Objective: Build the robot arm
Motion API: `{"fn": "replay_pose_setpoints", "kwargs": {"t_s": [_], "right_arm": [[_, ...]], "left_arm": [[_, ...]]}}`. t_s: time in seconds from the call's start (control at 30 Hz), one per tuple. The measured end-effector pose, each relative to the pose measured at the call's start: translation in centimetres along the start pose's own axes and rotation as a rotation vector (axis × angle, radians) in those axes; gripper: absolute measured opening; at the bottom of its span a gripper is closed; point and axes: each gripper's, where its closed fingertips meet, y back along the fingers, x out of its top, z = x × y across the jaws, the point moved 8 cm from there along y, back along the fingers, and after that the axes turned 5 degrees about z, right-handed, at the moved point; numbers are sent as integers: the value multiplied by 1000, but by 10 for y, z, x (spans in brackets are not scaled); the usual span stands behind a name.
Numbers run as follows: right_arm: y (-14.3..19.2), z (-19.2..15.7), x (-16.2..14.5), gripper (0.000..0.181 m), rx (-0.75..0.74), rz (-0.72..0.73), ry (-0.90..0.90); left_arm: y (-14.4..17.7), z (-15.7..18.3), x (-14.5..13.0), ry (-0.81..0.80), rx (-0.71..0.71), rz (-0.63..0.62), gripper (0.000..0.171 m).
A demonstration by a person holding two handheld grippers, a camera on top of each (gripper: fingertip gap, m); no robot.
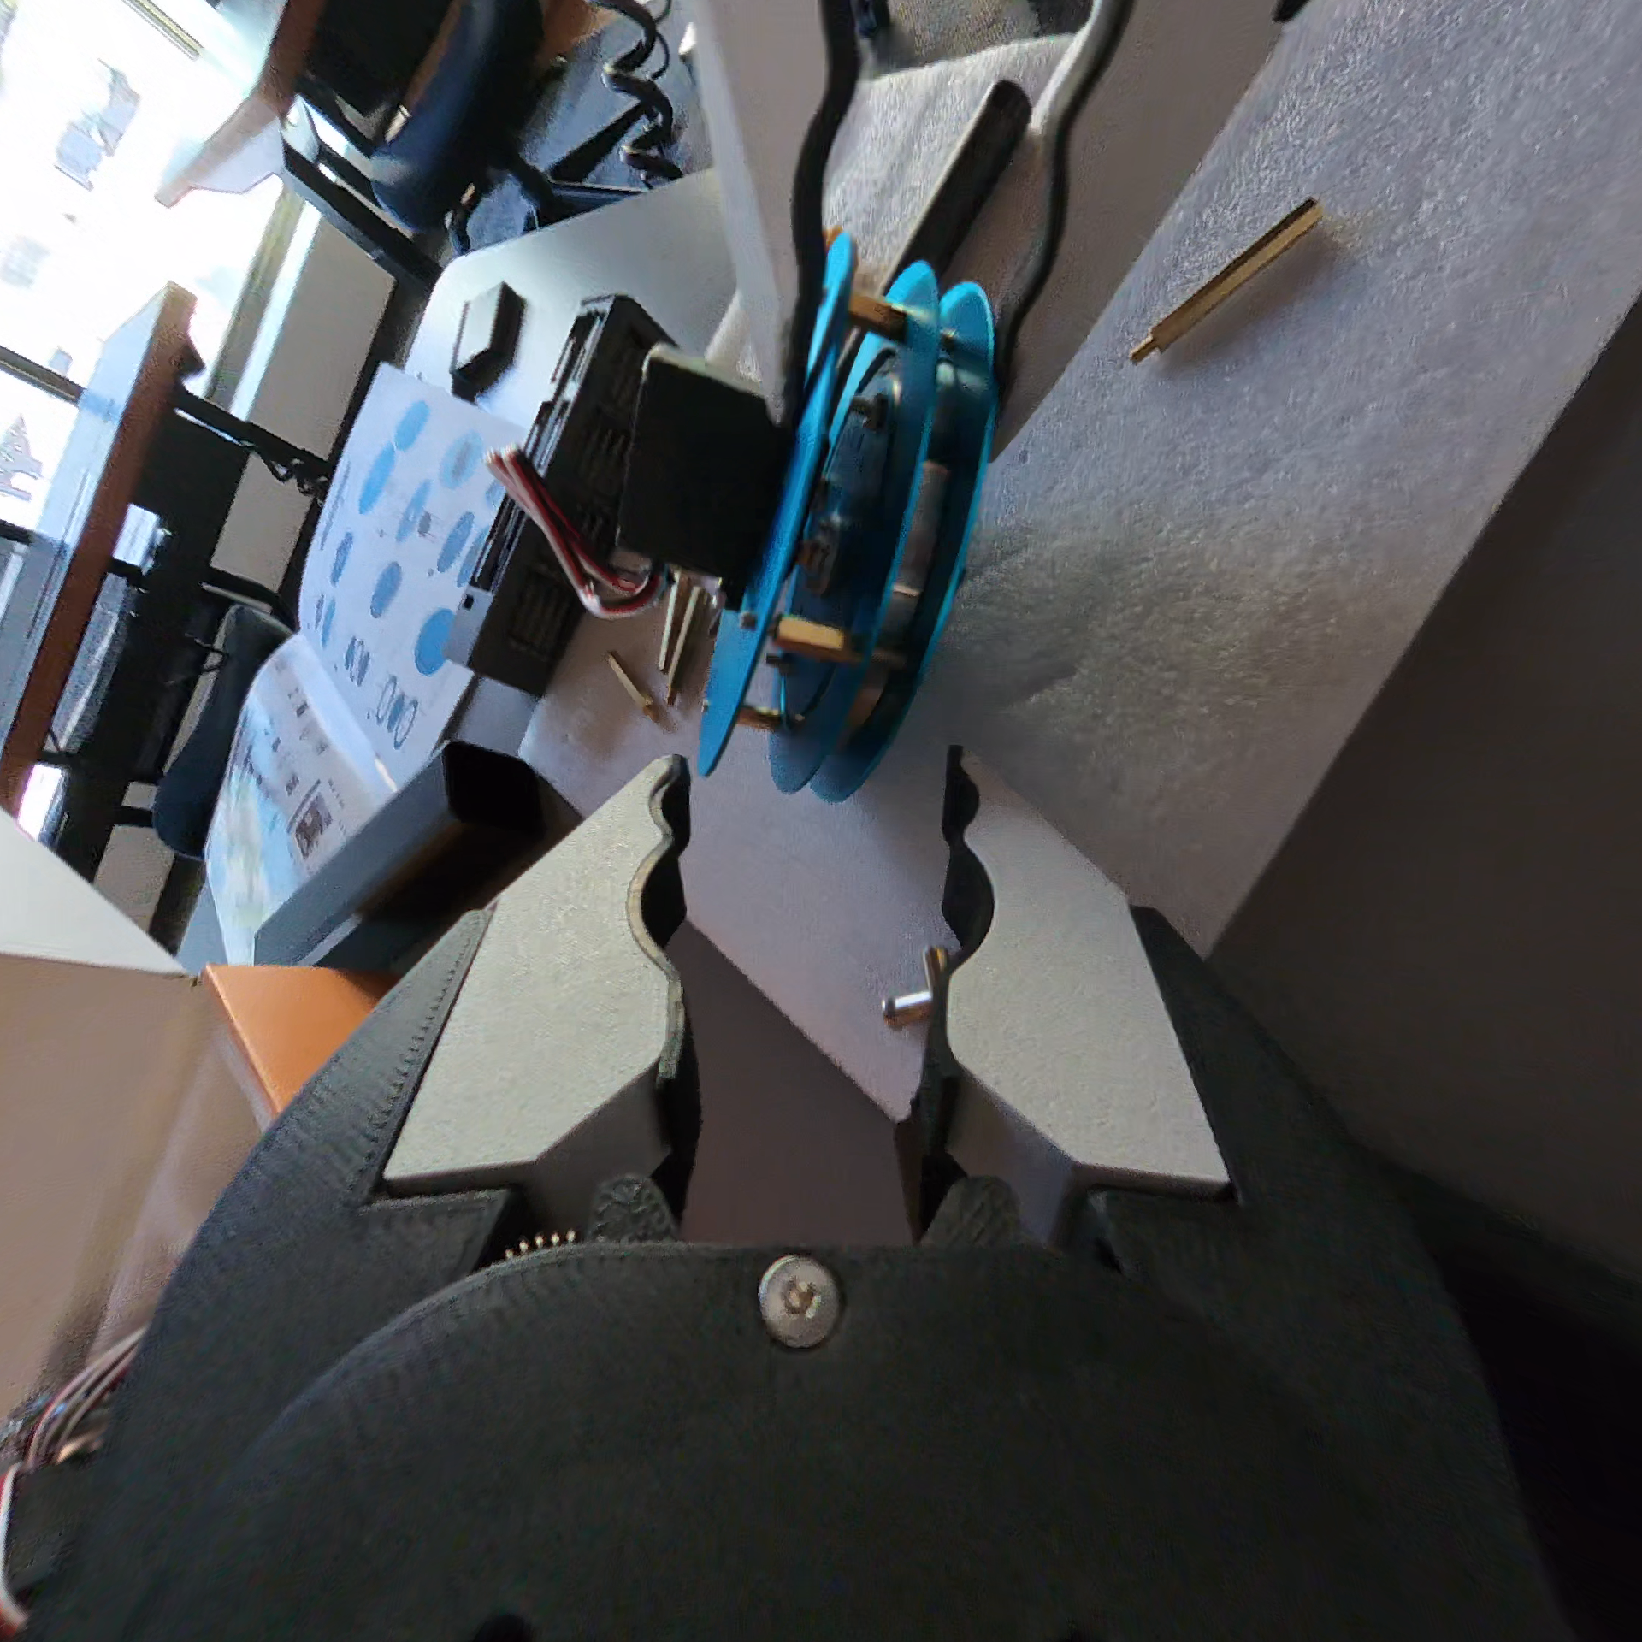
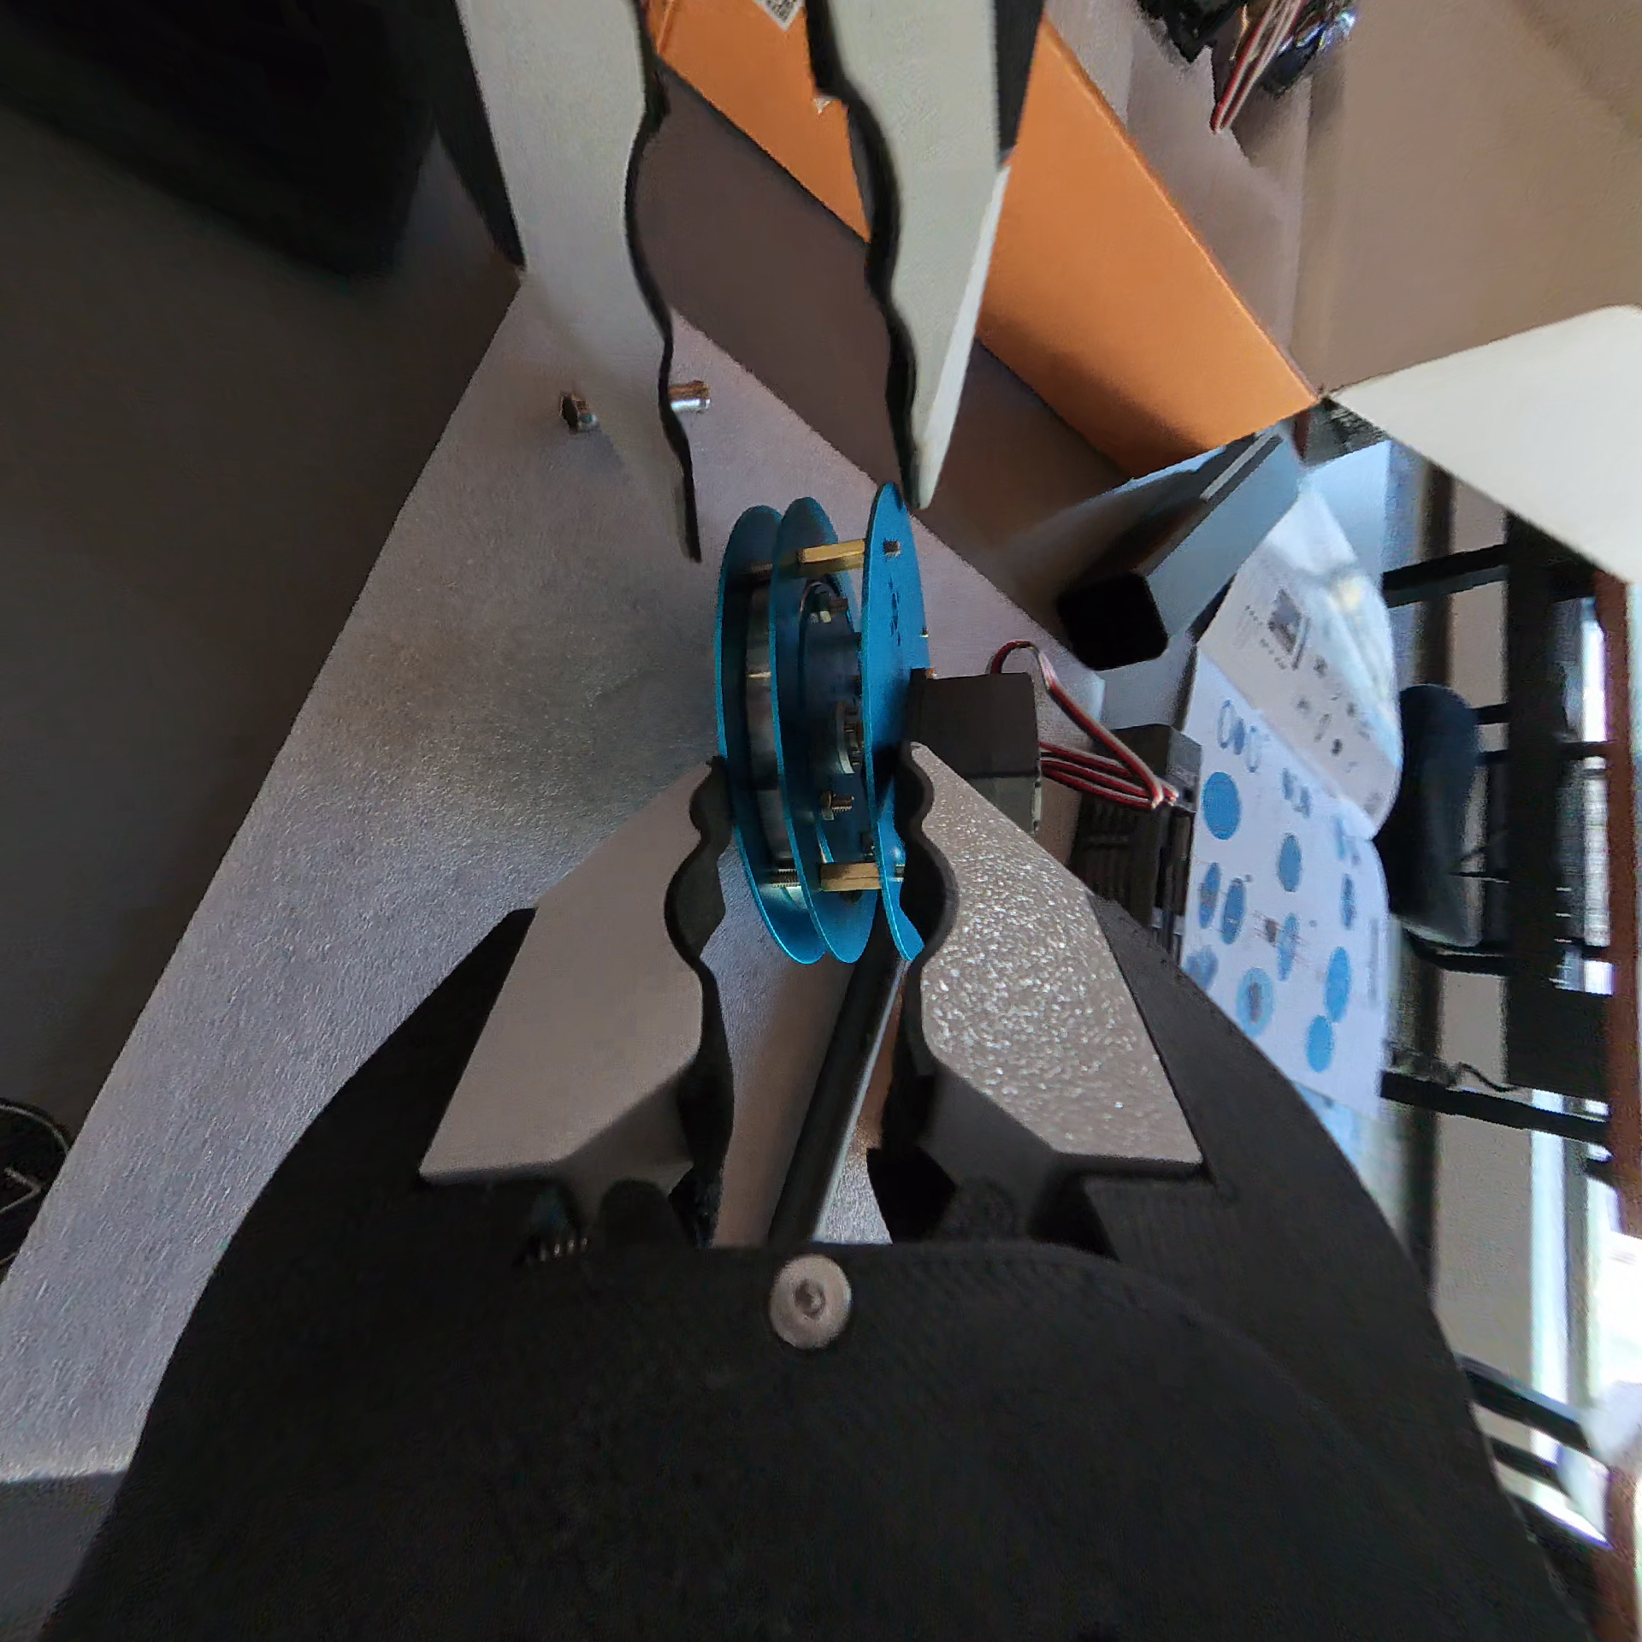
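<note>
Right gripper point(image 2: 813, 782), rolled sideways, clasps the blue disc assembly point(image 2: 822, 737) at twelve o'clock; left gripper point(image 1: 817, 782), released, hovers opposite, empty.

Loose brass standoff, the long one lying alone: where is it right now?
Left wrist view only: the long brass standoff lies alone on the grey mat, upper right, right of the blue disc assembly.

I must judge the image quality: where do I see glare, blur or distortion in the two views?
Left wrist view: window overexposed, background soft, wide-angle bending at the edges. Right wrist view: the other tool's fingers motion-blurred, sparkle on its own right finger, blue disc assembly fairly sharp.
</note>
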Motion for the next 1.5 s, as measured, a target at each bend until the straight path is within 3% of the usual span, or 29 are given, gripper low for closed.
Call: {"fn": "replay_pose_setpoints", "kwargs": {"t_s": [0.17,0.33,0.6,0.77,1.2,1.5], "right_arm": [[0,18,-4,36,72,59,-118],[0,20,-7,36,83,76,-119],[-3,12,5,39,7,112,-13],[-11,12,10,35,-77,-14,110],[-4,10,1,31,-103,4,79],[-1,5,-7,31,-132,86,44]], "left_arm": [[-11,-10,4,-9,46,74,45],[-13,-12,5,-83,60,108,36],[-17,-12,14,-100,61,107,36],[-20,-11,24,-106,59,98,36],[-24,-11,33,-127,12,123,33],[-20,-8,25,20,-1,201,40]]}}
